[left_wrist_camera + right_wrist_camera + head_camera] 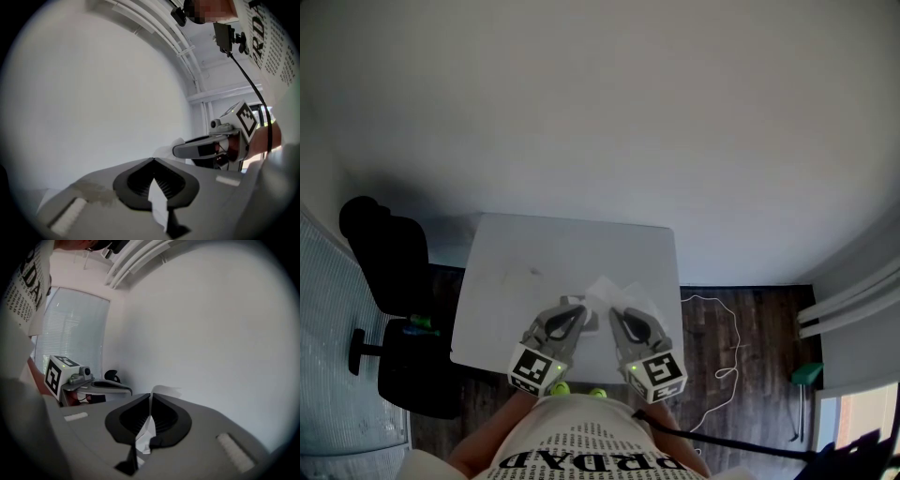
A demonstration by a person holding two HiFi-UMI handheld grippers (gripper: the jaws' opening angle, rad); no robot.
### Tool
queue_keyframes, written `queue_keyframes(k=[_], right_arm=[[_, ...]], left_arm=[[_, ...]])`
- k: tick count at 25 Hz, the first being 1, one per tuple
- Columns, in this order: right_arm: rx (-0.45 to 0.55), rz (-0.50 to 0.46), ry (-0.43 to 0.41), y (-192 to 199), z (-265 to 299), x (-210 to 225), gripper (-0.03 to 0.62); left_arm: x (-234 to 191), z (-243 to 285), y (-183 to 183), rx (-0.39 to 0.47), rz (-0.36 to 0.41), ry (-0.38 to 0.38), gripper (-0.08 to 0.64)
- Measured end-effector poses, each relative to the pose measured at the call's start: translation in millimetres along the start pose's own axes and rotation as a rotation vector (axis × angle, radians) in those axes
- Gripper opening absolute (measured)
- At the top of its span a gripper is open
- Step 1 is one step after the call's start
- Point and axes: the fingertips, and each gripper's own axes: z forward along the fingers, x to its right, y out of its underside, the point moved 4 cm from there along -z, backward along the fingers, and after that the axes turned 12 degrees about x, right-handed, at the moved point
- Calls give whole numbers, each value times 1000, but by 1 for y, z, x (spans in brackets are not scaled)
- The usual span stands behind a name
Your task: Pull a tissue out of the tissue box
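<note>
Nearest, over the tabletop's (544,253) front edge, the left gripper (580,304) and right gripper (617,313) each have their fingers pinched together on a fold of the tissue (633,298). It fans out white just beyond them, above the tabletop. Holding it at two points probably keeps the sheet spread (the tissue box itself I cannot make out). Past the tabletop's far edge stands bare wall (600,112).

The left gripper (579,305) and right gripper (616,314) are coloured grey, with black-and-white square markers (534,367). The tissue (628,295) is shown white, the table (516,262) pale grey, the floor (769,309) dark brown, the left-edge chair (394,253) black.
</note>
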Motion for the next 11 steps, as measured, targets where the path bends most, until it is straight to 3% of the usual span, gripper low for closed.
queue_keyframes(k=[11], right_arm=[[-14, -7, -3, 0, 1, -4, 9]], left_arm=[[1, -4, 0, 5, -1, 4, -3]])
